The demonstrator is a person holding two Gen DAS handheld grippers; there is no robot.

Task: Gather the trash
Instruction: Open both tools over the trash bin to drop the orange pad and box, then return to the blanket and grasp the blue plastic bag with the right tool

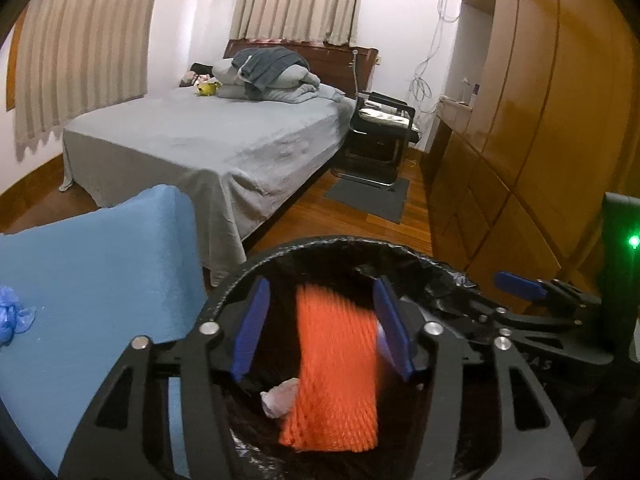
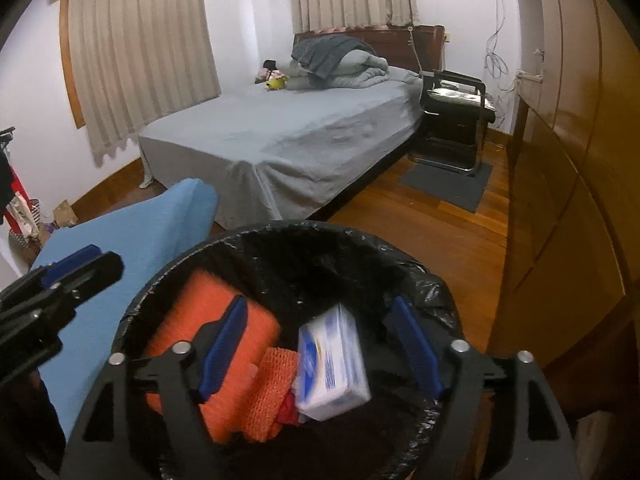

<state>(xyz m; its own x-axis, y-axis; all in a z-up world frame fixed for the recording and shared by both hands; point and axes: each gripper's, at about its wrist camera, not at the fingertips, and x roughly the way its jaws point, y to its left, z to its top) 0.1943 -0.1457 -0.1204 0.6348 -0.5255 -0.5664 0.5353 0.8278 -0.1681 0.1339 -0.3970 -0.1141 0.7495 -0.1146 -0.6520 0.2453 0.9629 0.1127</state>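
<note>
Both grippers hang over the black-lined trash bin [image 2: 280,236], jaws apart and holding nothing. Under the left gripper [image 1: 322,320], blurred orange foam netting [image 1: 336,368] sits loose in the bin; under the right gripper [image 2: 320,344], a white-and-blue box [image 2: 334,364], tilted. A blue-covered surface [image 1: 100,264] crowds the bin at nine o'clock; open wood floor [image 2: 420,216] lies at one o'clock. Only the left view shows crumpled blue plastic [image 1: 14,314].

The bin liner [image 2: 420,280] at lower centre is thin black plastic, crinkled and faintly glossy. Inside lies orange foam netting [image 1: 336,364], soft and ribbed, beside a smooth white-and-blue cardboard box [image 2: 334,364]. At left, matt blue cloth [image 1: 100,272]; at right, polished wooden wardrobe doors [image 2: 580,160]; lacquered wood floor [image 2: 420,220].
</note>
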